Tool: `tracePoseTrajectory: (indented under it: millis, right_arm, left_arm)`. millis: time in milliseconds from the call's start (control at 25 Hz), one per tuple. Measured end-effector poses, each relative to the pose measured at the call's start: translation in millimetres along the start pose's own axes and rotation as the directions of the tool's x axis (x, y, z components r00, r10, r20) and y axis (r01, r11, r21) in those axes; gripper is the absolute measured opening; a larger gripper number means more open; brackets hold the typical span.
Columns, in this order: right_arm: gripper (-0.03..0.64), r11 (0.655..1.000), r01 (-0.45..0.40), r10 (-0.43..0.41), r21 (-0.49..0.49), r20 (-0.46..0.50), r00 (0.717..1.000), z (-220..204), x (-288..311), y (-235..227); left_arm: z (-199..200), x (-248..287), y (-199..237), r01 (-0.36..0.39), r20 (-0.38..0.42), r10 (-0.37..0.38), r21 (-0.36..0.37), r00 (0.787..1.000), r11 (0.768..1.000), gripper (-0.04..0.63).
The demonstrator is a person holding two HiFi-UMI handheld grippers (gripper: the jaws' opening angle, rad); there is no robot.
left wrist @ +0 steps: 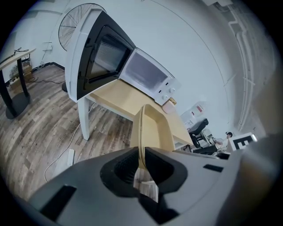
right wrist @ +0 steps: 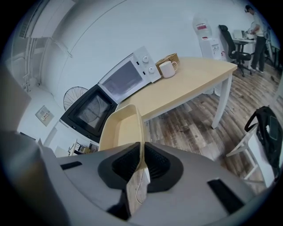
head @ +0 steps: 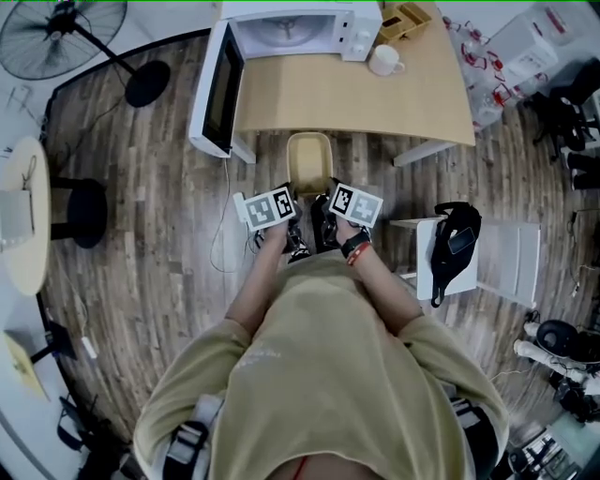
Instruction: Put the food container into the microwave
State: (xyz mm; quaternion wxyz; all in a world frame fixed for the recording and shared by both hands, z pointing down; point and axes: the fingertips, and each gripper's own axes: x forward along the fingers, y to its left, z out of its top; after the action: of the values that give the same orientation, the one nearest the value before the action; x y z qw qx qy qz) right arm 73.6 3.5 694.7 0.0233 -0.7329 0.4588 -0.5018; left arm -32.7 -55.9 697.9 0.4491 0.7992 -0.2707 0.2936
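Note:
A beige food container (head: 309, 162) hangs in the air over the wooden floor, just short of the table's front edge. My left gripper (head: 292, 208) is shut on the container's left rim (left wrist: 141, 132). Over on the right rim (right wrist: 135, 128), my right gripper (head: 323, 204) is shut too. The container (left wrist: 157, 128) is empty and held level between both. The white microwave (head: 298, 30) stands at the back of the table, its door (head: 217, 89) swung wide open to the left. Its cavity (left wrist: 143, 73) faces me.
A white mug (head: 385, 61) and a brown box (head: 404, 21) sit right of the microwave on the light wooden table (head: 375, 98). A white chair with a black bag (head: 453, 239) is at my right. A floor fan (head: 66, 33) stands far left.

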Motion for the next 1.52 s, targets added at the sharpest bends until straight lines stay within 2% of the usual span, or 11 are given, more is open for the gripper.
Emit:
tracePoseTrajectory:
  millis: [120, 320, 560, 720, 1040, 1400, 1520]
  right_arm:
    - [0.052, 1.000, -0.020, 0.020, -0.020, 0.002, 1.000, 15.1, 16.6, 9.3]
    - [0.052, 0.998, -0.041, 0.041, -0.054, -0.003, 0.999, 51.4, 45.0, 25.0]
    - [0.052, 0.994, -0.073, 0.074, -0.078, 0.003, 0.997, 104.3, 77.6, 45.0]
    - [0.052, 0.994, -0.083, 0.083, -0.078, -0.002, 0.997, 128.7, 94.3, 48.8]
    - [0.052, 0.991, -0.099, 0.099, -0.086, -0.007, 0.995, 176.2, 119.0, 49.2]
    - [0.052, 0.986, -0.140, 0.138, -0.088, -0.030, 0.990, 228.4, 147.3, 52.8]
    - [0.052, 0.984, -0.158, 0.156, -0.086, -0.027, 0.987, 245.3, 152.8, 52.8]
  left_arm:
    - [22.9, 6.5, 3.5, 0.001, 0.031, 0.000, -0.003, 1.000, 1.000, 0.058]
    - [71.5, 18.5, 0.2, 0.042, 0.085, -0.043, 0.011, 0.995, 0.999, 0.058]
    - [124.2, 41.8, 3.8, 0.001, 0.107, -0.001, -0.006, 0.994, 1.000, 0.058]
    - [145.7, 59.9, 5.8, -0.015, 0.100, 0.018, -0.026, 0.995, 1.000, 0.058]
    - [185.9, 90.7, -4.8, -0.032, 0.104, 0.034, -0.022, 0.994, 0.999, 0.058]
    - [232.2, 115.6, -18.1, -0.054, 0.135, 0.061, -0.053, 0.989, 0.997, 0.058]
    - [248.0, 121.7, -24.9, -0.053, 0.175, 0.062, -0.057, 0.983, 0.997, 0.058]
